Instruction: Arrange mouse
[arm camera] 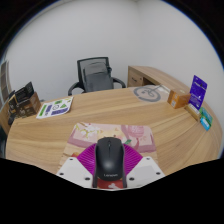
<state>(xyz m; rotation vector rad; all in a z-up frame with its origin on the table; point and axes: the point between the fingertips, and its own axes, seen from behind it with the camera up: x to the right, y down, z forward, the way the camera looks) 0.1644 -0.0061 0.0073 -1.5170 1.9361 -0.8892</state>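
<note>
A black mouse [108, 160] with white lettering on its near end sits between my two fingers. The magenta pads [84, 158] press on both its sides, so my gripper [109, 166] is shut on it. The mouse hangs over the near edge of a patterned pink and beige mouse mat [112, 132] that lies on the wooden desk [120, 112] just ahead of the fingers. I cannot tell whether the mouse's underside touches the mat.
Beyond the mat, a black office chair [95, 74] stands behind the desk. A green leaflet [55, 106] and a dark box [20, 100] lie far left. A round white disc [150, 93], an orange item [178, 98], a purple box [198, 90] and a teal item [205, 118] lie far right.
</note>
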